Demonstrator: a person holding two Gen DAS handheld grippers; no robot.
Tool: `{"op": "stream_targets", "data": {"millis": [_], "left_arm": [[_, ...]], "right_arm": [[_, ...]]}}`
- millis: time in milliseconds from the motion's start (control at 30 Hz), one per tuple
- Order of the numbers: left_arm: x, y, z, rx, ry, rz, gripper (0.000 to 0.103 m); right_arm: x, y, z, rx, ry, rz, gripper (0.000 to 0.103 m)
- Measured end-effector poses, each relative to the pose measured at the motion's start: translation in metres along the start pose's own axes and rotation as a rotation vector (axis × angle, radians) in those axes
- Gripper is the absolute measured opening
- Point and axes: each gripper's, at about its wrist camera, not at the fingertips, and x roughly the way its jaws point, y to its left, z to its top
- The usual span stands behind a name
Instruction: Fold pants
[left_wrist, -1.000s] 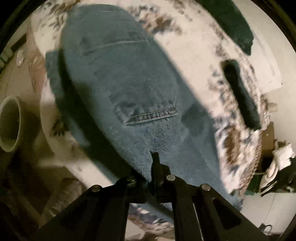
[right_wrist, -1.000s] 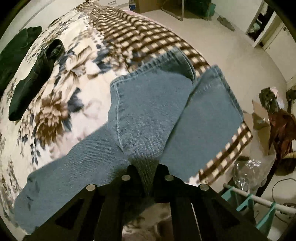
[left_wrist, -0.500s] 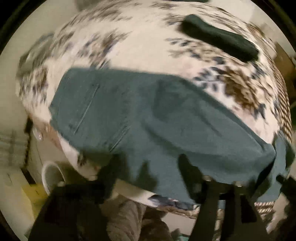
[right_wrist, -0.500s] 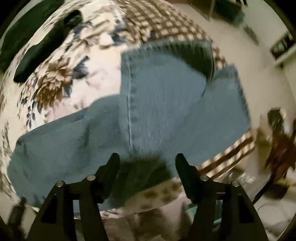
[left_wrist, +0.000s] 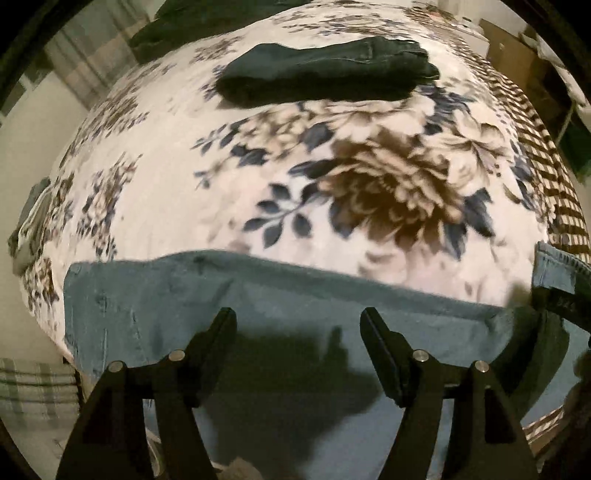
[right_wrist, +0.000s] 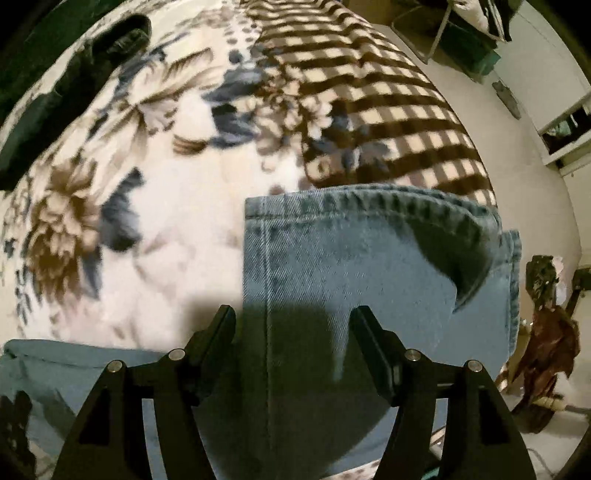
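Light blue jeans (left_wrist: 258, 295) lie flat along the near edge of a floral bed blanket (left_wrist: 184, 166). My left gripper (left_wrist: 298, 317) hovers over them, open, with nothing between its fingers. In the right wrist view the stacked leg hems of the jeans (right_wrist: 332, 258) lie on the blanket (right_wrist: 166, 221), one corner of the top hem curled over. My right gripper (right_wrist: 293, 314) points down at the leg just short of the hems. Its jaws are closing and stand apart, with the denim below the gap and the pads not pressing on it.
Dark folded pants (left_wrist: 325, 74) lie further back on the bed, also in the right wrist view as dark folded pants (right_wrist: 74, 85). Another dark garment (left_wrist: 177, 26) lies behind them. The brown checked part of the blanket (right_wrist: 369, 92) ends at the floor (right_wrist: 517, 147).
Both grippers were shut on the denim and have opened and let it go. The left one swung along the bed and rolled. The right one came down closer to the hems.
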Motion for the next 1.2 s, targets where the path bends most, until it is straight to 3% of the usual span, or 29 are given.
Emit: {"op": "stream_targets", "data": {"millis": [33, 100, 133, 300, 367, 467, 533, 567, 600, 667, 767, 833, 900, 1000, 1100, 1167, 1200], "left_arm": [[-0.001, -0.003, 0.001, 0.006, 0.000, -0.002, 0.067], [-0.004, -0.009, 0.002, 0.013, 0.010, -0.014, 0.067], [-0.005, -0.012, 0.002, 0.012, 0.016, -0.023, 0.067], [-0.012, -0.035, -0.010, 0.024, 0.058, -0.089, 0.067], [-0.009, -0.048, -0.017, 0.042, 0.084, -0.107, 0.067], [-0.002, -0.070, -0.030, 0.080, 0.122, -0.122, 0.067], [0.000, -0.082, -0.036, 0.101, 0.137, -0.132, 0.067], [0.000, -0.087, -0.039, 0.110, 0.139, -0.133, 0.067], [-0.001, -0.092, -0.040, 0.122, 0.137, -0.133, 0.067], [-0.003, -0.103, -0.042, 0.145, 0.132, -0.134, 0.067], [-0.009, -0.125, -0.039, 0.181, 0.117, -0.128, 0.067], [-0.011, -0.148, -0.035, 0.233, 0.103, -0.118, 0.067], [-0.009, -0.172, -0.031, 0.278, 0.098, -0.128, 0.081], [-0.007, -0.197, -0.026, 0.313, 0.084, -0.166, 0.082], [-0.010, -0.213, -0.023, 0.328, 0.067, -0.181, 0.082], [-0.014, -0.217, -0.022, 0.329, 0.064, -0.188, 0.082], [-0.016, -0.218, -0.022, 0.326, 0.062, -0.193, 0.082]], "right_arm": [[-0.003, -0.004, 0.001, 0.010, -0.018, 0.005, 0.030], [-0.010, -0.018, -0.001, 0.055, -0.032, 0.033, 0.011], [-0.019, -0.029, -0.005, 0.092, -0.053, 0.047, 0.009], [-0.066, -0.120, -0.049, 0.333, -0.158, 0.109, 0.008], [-0.061, -0.163, -0.080, 0.463, -0.123, 0.120, 0.008], [-0.018, -0.208, -0.120, 0.580, 0.036, 0.170, 0.008], [0.013, -0.232, -0.143, 0.696, 0.130, 0.255, 0.015], [0.019, -0.239, -0.148, 0.726, 0.145, 0.278, 0.020], [0.021, -0.246, -0.152, 0.753, 0.136, 0.295, 0.031], [0.012, -0.261, -0.155, 0.794, 0.069, 0.286, 0.034], [-0.009, -0.274, -0.141, 0.775, -0.016, 0.203, 0.036], [-0.017, -0.280, -0.122, 0.724, -0.058, 0.208, 0.053], [-0.014, -0.279, -0.096, 0.658, -0.076, 0.208, 0.054], [0.003, -0.267, -0.052, 0.526, -0.063, 0.178, 0.058], [0.036, -0.251, -0.016, 0.399, 0.037, 0.151, 0.058], [0.041, -0.248, -0.009, 0.370, 0.044, 0.210, 0.024], [0.034, -0.247, -0.009, 0.349, 0.023, 0.223, 0.018]]}}
